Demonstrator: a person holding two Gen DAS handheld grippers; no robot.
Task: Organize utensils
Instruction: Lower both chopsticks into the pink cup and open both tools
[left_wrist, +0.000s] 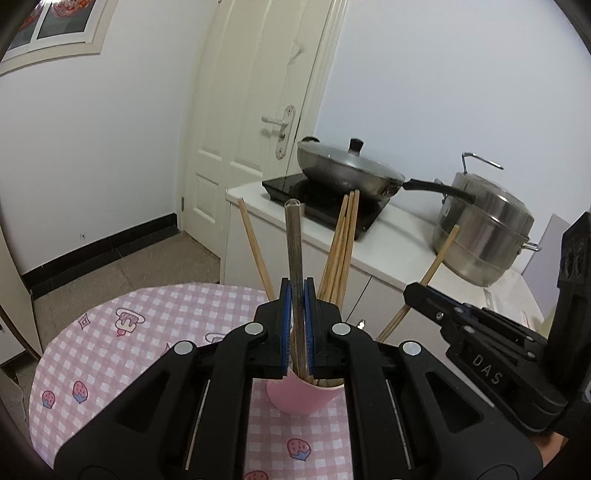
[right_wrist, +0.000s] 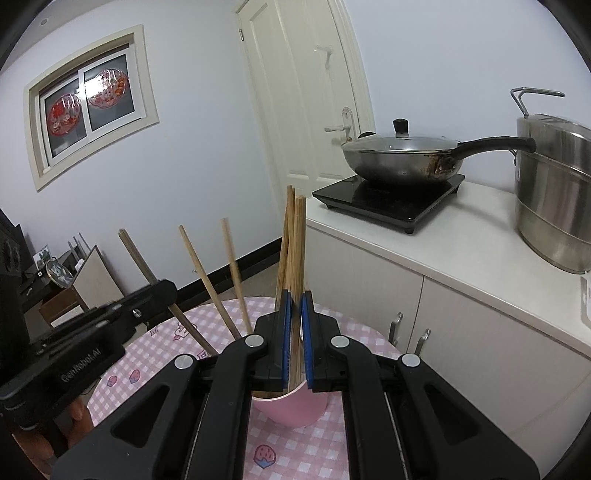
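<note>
Pink-checked tablecloth carries a pink cup bristling with wooden chopsticks. Over the cup, my left gripper pinches one darker chopstick standing in it; my right gripper clamps a bundle of chopsticks.

A home kitchen: a lidded wok sits on a black induction cooktop on a white counter above white cabinets, beside a tall stainless steel steamer pot. A round table with a pink checked cartoon tablecloth holds a pink cup of wooden chopsticks. Behind are a cream panelled door and a small window
</note>
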